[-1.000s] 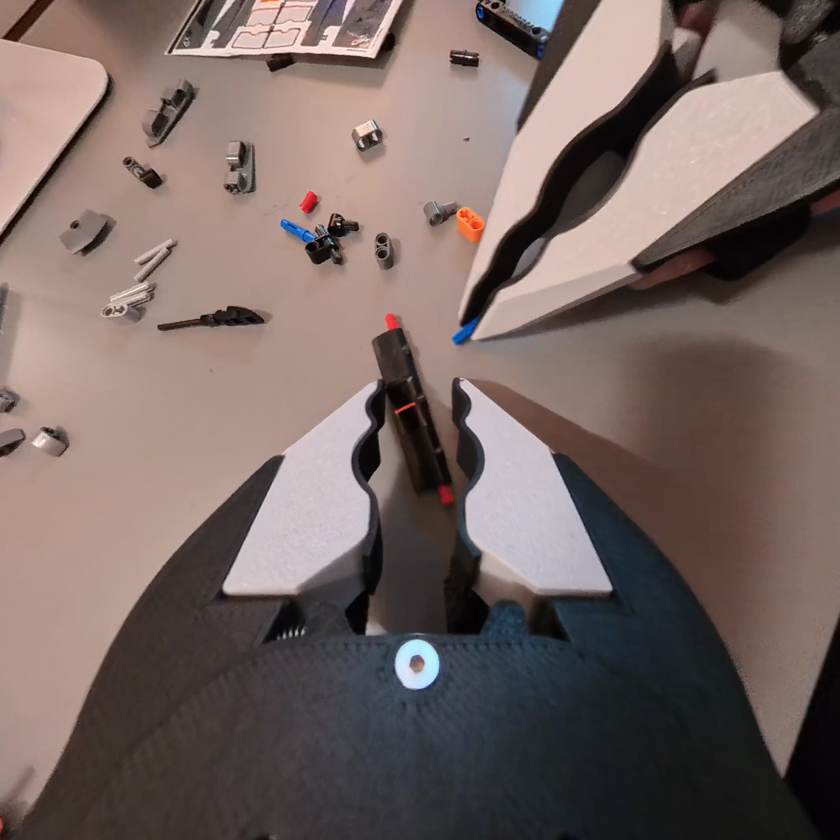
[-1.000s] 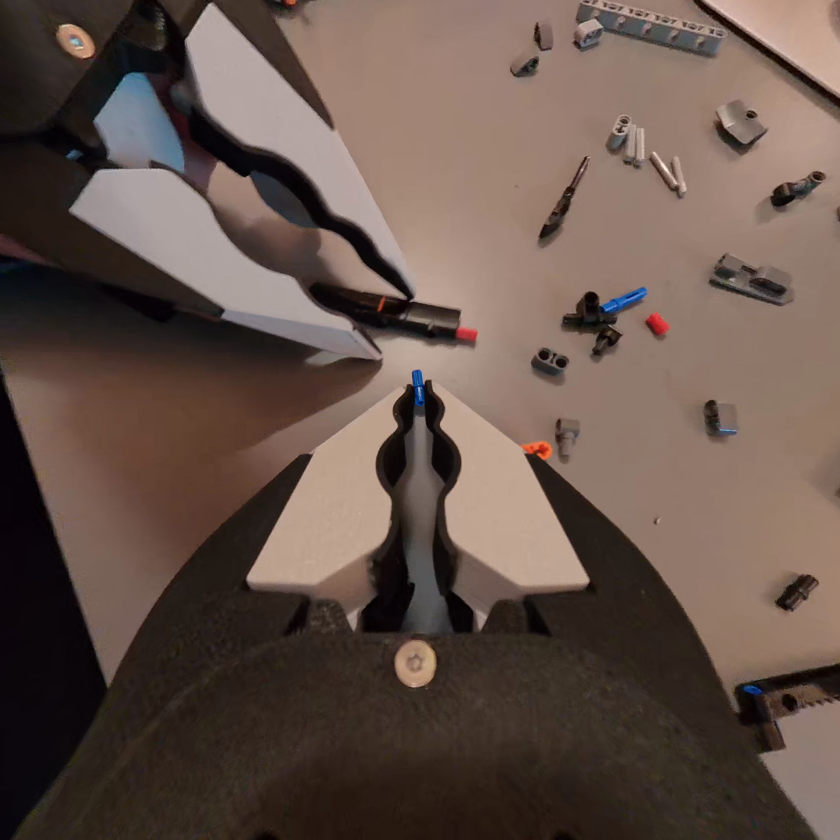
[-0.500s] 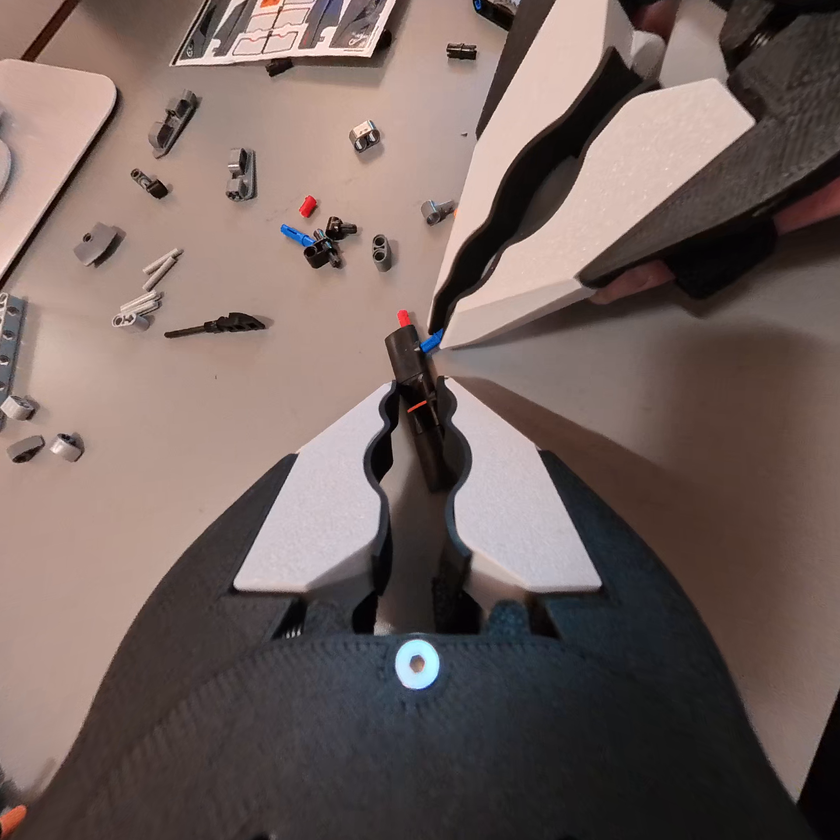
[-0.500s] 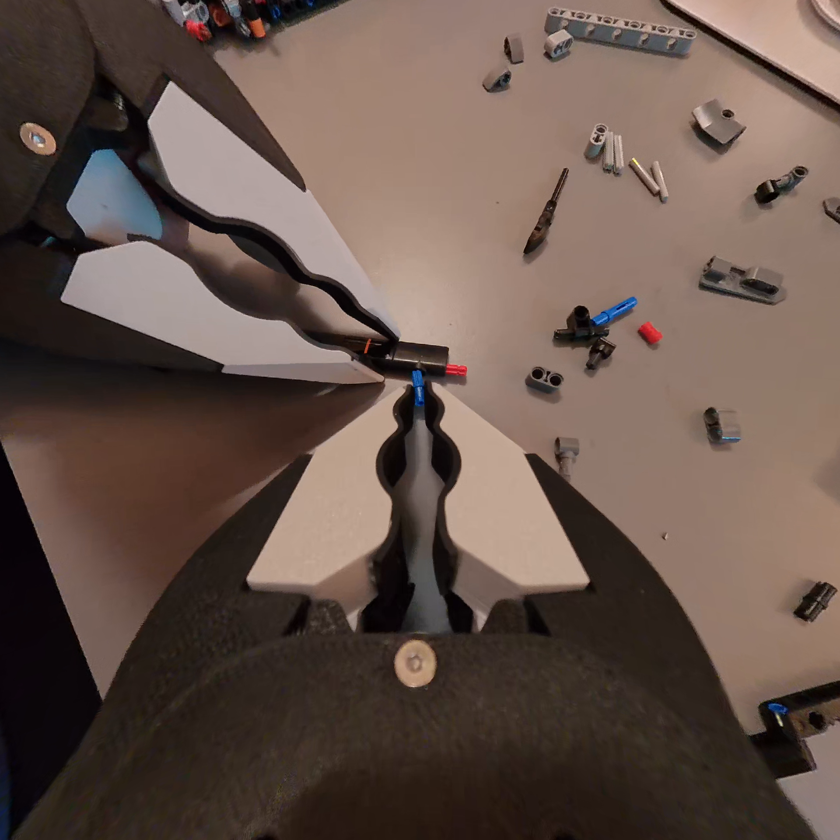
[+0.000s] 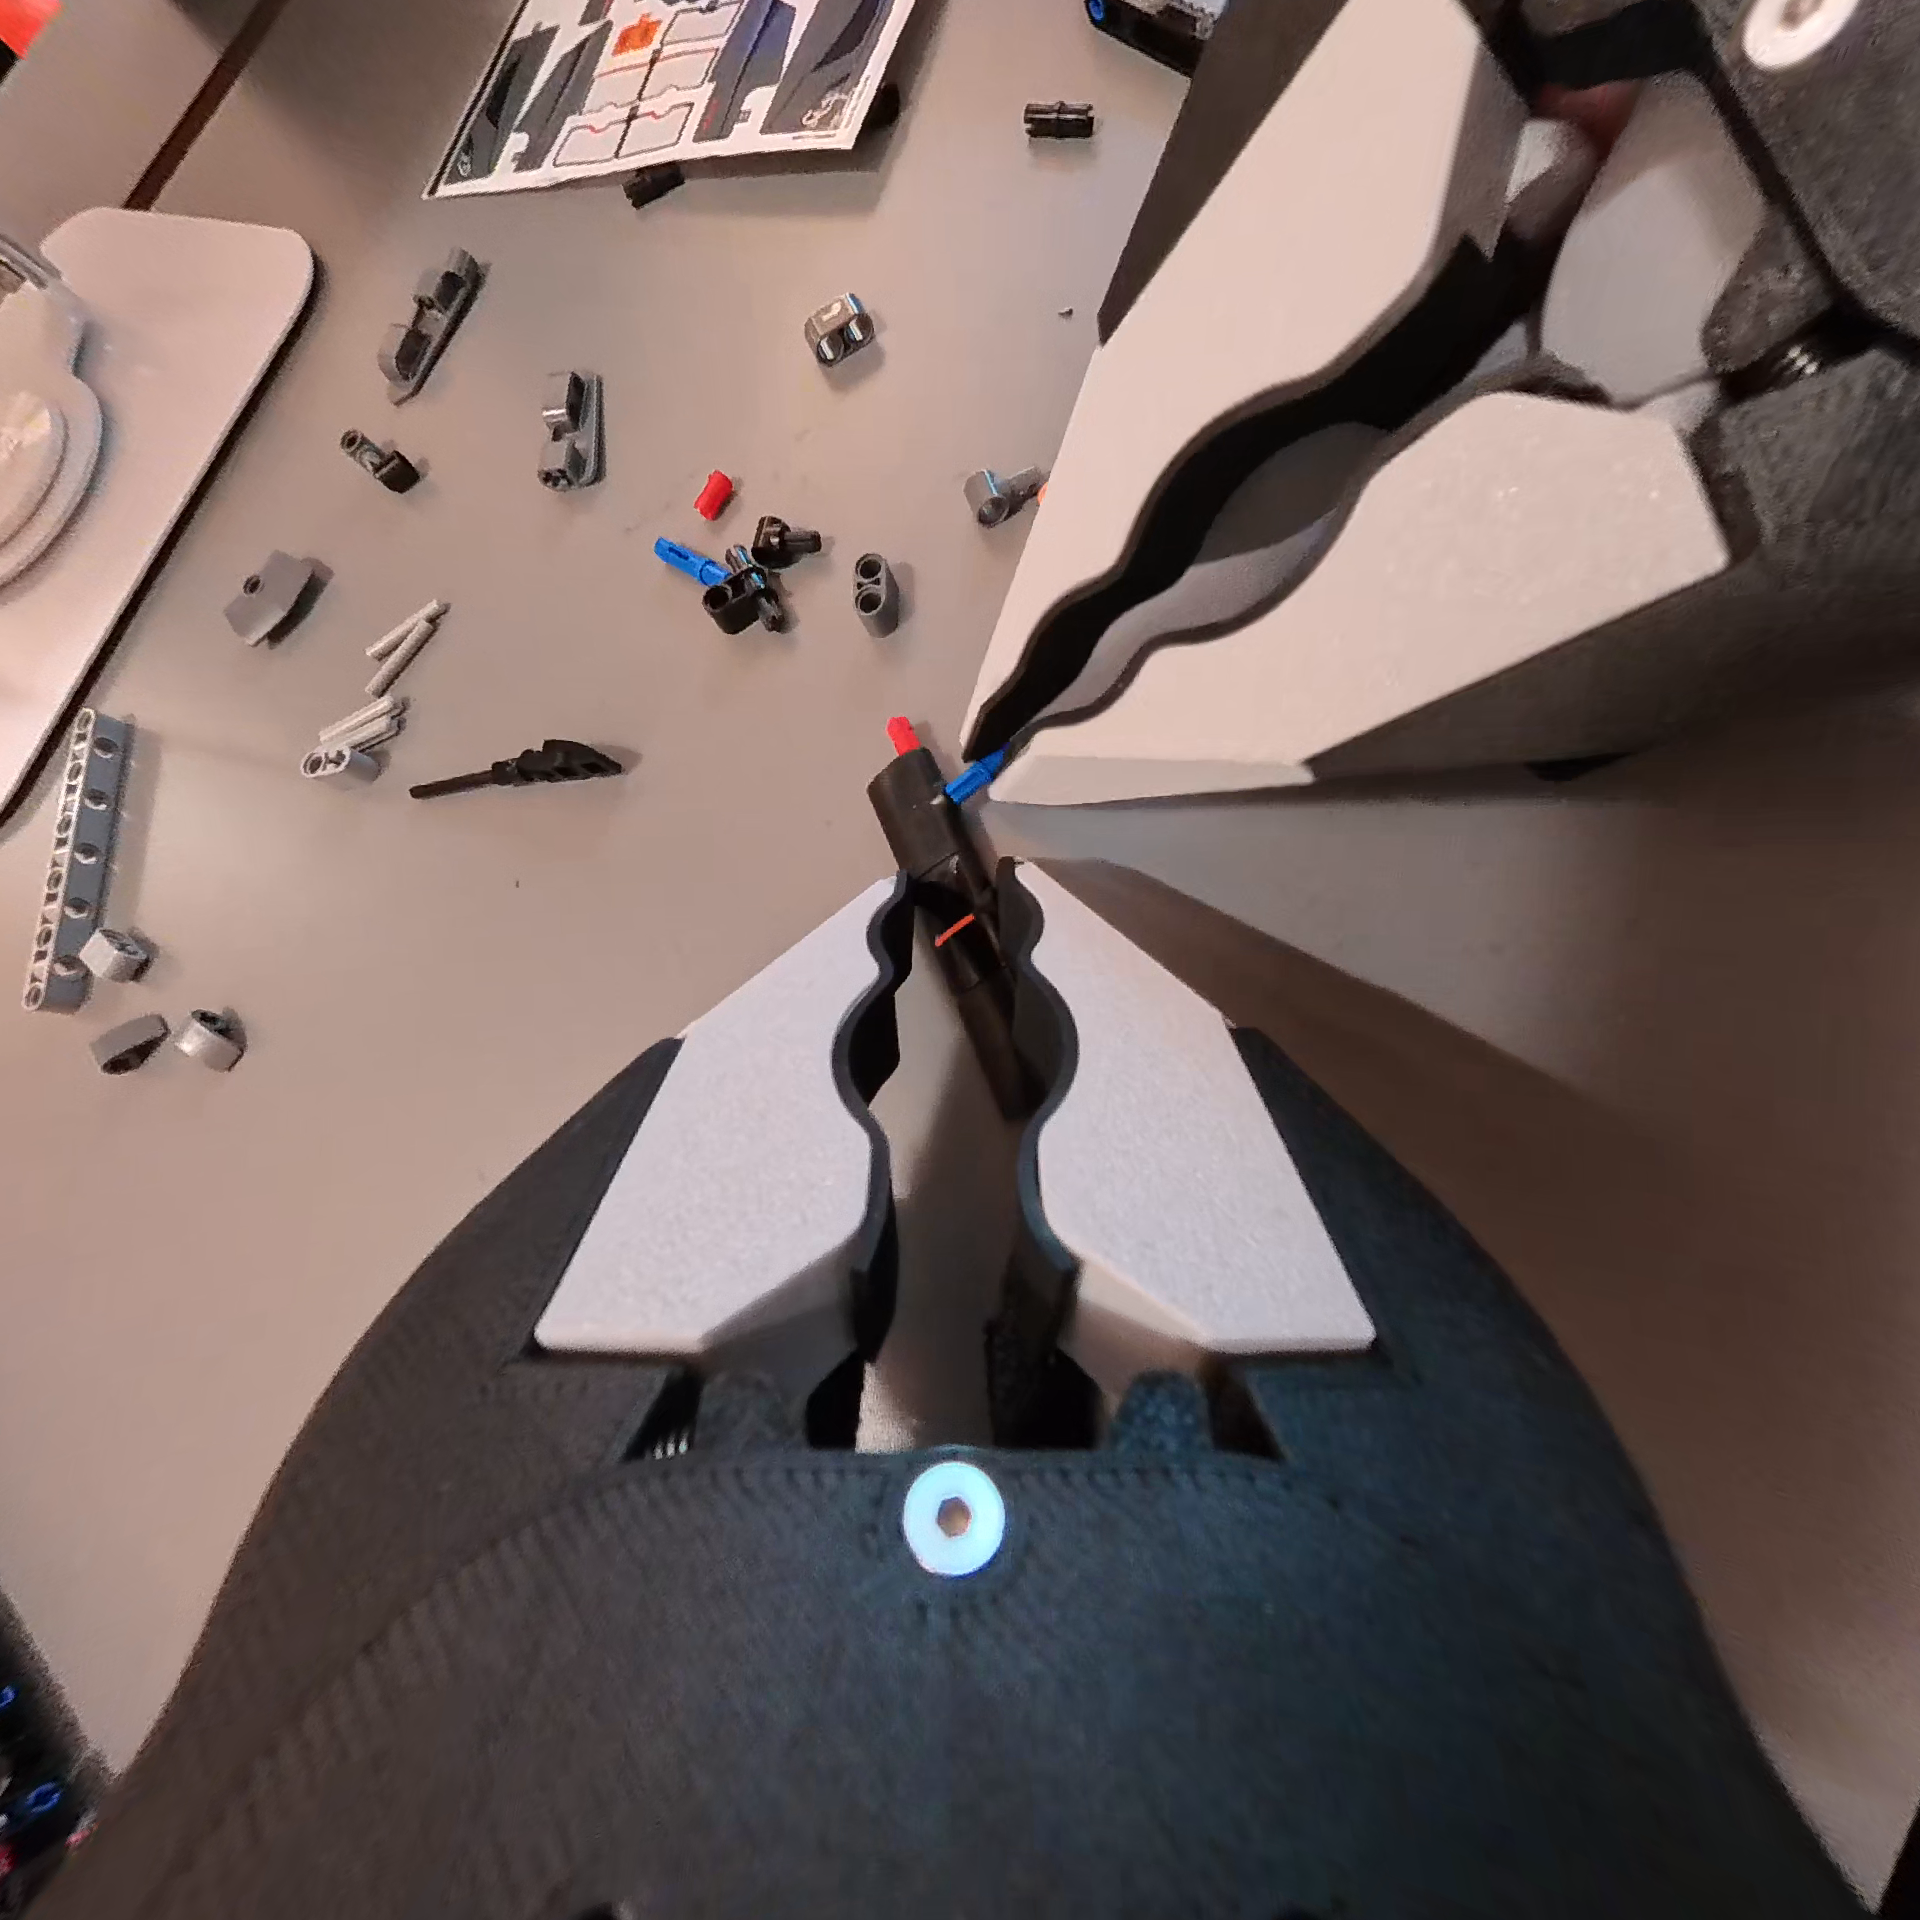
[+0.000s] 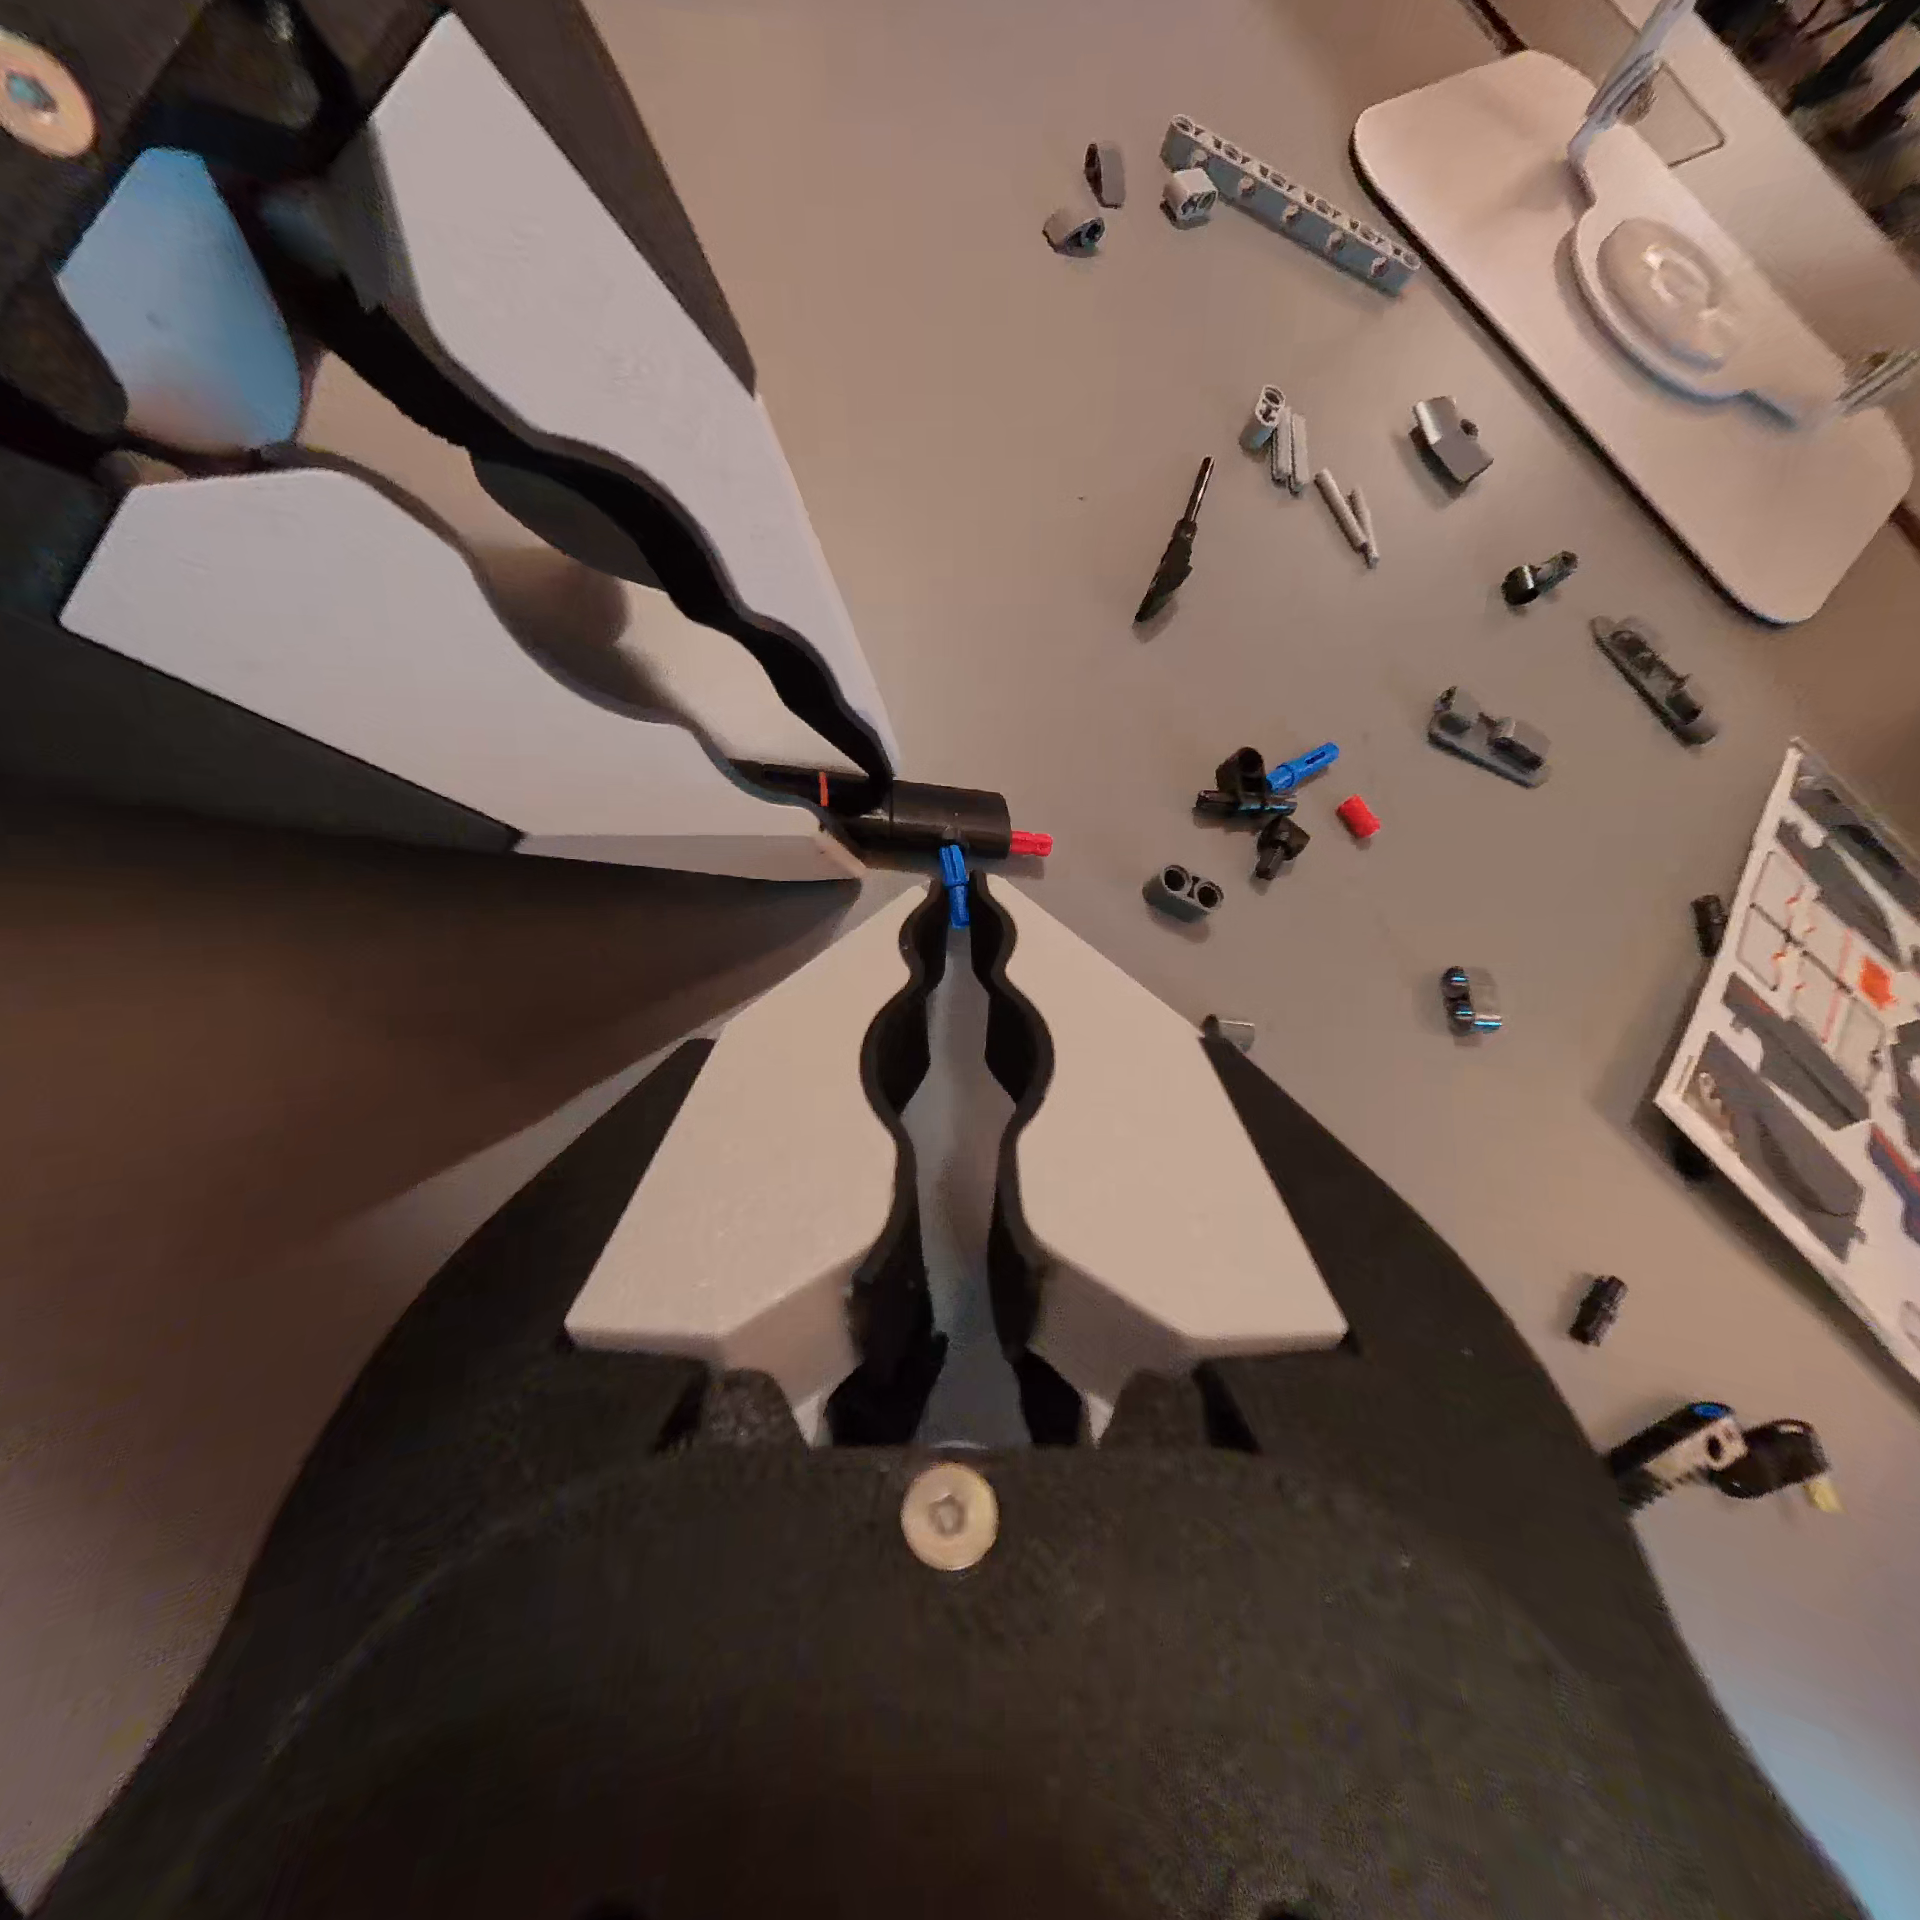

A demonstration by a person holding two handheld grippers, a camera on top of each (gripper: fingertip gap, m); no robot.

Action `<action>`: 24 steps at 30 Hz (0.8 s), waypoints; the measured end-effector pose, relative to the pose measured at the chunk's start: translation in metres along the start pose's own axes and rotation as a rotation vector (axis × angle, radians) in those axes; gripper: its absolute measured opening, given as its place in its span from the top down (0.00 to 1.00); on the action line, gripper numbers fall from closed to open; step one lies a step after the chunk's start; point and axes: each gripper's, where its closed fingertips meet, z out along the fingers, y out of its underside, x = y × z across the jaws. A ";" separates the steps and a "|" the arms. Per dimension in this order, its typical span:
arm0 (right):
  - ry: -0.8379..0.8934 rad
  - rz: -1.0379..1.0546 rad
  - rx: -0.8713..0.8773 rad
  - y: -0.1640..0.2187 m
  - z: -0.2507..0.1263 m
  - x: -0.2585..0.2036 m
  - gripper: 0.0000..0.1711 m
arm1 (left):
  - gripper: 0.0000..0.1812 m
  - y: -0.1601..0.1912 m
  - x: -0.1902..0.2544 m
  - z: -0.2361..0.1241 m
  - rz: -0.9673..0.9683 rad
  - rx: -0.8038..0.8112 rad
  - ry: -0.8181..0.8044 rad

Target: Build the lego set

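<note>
My left gripper (image 5: 951, 883) is shut on a black lego rod assembly (image 5: 920, 821) with a red pin at its far end, held above the grey table. My right gripper (image 6: 958, 896) is shut on a small blue pin (image 6: 954, 883). The blue pin's tip touches the side of the black assembly (image 6: 940, 816). In the left wrist view the right gripper (image 5: 987, 753) comes in from the upper right with the blue pin (image 5: 971, 779) at its tip. In the right wrist view the left gripper (image 6: 868, 800) comes in from the left.
Loose lego parts lie on the table: a black and blue connector cluster (image 5: 738, 587), a red bush (image 5: 713, 494), a black blade piece (image 5: 520, 771), a long grey beam (image 5: 78, 862), grey connectors. An instruction sheet (image 5: 675, 83) lies at the back. A flat monitor-stand base (image 6: 1621, 312) borders the parts. The tips of both grippers are at nearly the same place. The red bush (image 5: 713, 494) lies around 10 cm away from my right fingertips. Look for it in the right wrist view (image 6: 1360, 815) too.
The left gripper closed on the black assembly and lifted it. The right gripper brought the blue pin in until it met the assembly's side. Both grippers rose from the table.
</note>
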 end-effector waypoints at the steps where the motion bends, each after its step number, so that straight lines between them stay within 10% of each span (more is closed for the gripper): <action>1: 0.018 -0.026 -0.004 0.000 0.000 0.000 0.99 | 0.93 0.000 0.000 0.000 0.000 0.000 0.001; 24: 0.105 -0.201 -0.008 -0.004 0.002 0.000 0.99 | 0.94 -0.001 0.001 0.000 0.052 0.007 -0.025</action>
